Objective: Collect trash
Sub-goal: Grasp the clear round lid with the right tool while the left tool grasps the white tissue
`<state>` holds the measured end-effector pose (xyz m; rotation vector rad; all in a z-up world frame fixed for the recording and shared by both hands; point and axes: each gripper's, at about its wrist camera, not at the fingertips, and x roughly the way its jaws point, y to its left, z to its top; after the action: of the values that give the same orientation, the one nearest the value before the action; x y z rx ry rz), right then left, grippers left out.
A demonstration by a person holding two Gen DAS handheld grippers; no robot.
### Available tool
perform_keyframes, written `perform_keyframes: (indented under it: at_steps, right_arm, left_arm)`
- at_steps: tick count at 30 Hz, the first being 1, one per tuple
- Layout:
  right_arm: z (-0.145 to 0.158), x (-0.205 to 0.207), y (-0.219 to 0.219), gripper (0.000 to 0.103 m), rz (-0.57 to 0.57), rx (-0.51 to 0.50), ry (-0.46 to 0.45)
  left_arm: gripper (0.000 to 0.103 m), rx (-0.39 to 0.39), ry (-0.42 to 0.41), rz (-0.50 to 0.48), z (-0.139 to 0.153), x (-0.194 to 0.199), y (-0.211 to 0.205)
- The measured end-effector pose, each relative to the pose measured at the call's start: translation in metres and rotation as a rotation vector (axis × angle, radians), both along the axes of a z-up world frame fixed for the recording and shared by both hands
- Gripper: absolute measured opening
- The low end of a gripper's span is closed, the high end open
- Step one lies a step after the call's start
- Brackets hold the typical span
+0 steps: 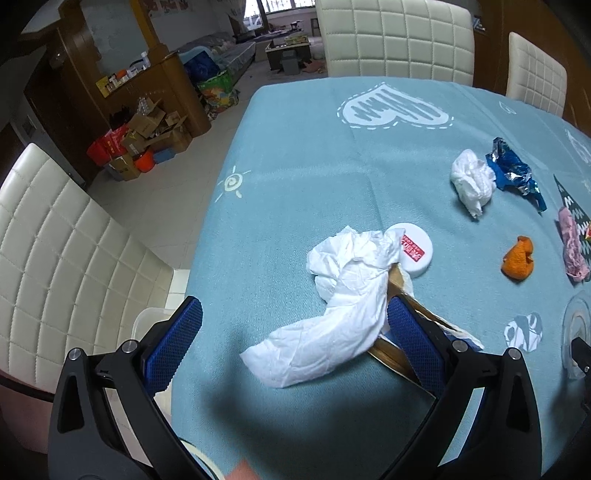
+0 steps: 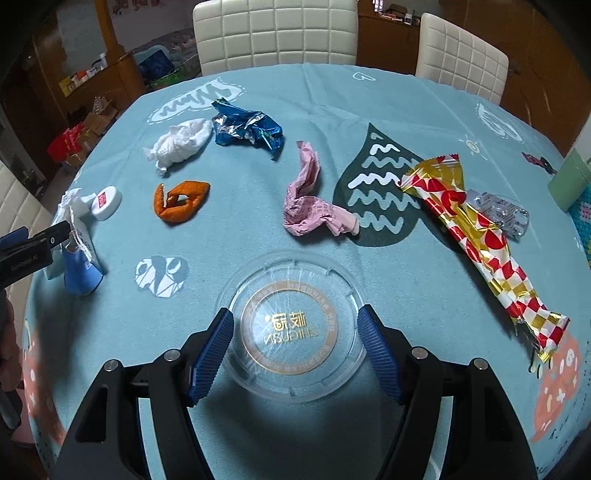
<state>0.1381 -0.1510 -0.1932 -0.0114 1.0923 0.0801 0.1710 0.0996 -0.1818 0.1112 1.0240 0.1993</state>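
My left gripper (image 1: pixel 295 336) is open over the table's left edge, its fingers on either side of a crumpled white tissue (image 1: pixel 332 314) that lies on a gold-edged wrapper (image 1: pixel 399 354) beside a white cap (image 1: pixel 415 249). My right gripper (image 2: pixel 295 354) is open, its fingers flanking a clear plastic lid (image 2: pixel 291 325) lying flat on the blue tablecloth (image 2: pixel 369 103). Further out lie a white tissue ball (image 2: pixel 177 144), a blue foil wrapper (image 2: pixel 247 127), an orange peel (image 2: pixel 181 201), a pink paper twist (image 2: pixel 310 195) and a red-gold checked wrapper (image 2: pixel 480 236).
A crumpled clear wrapper (image 2: pixel 502 212) lies by the checked wrapper. A green box (image 2: pixel 570 177) stands at the right edge. White padded chairs (image 2: pixel 275 33) ring the table, one at the left (image 1: pixel 55 258). A translucent bin (image 1: pixel 151 321) shows below the left table edge.
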Motion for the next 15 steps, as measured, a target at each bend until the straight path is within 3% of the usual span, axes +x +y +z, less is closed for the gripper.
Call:
perform_keyframes:
  at_steps: [11, 15]
  right_arm:
    - [0.0088, -0.0052, 0.0, 0.068, -0.043, -0.05, -0.057]
    - [0.0025, -0.0028, -0.0067, 0.068, -0.079, -0.048, -0.027]
  left_arm:
    - [0.042, -0.043, 0.018, -0.014, -0.0057, 0.0077, 0.0023]
    - [0.035, -0.026, 0.001, -0.019, -0.0022, 0.0055, -0.0022]
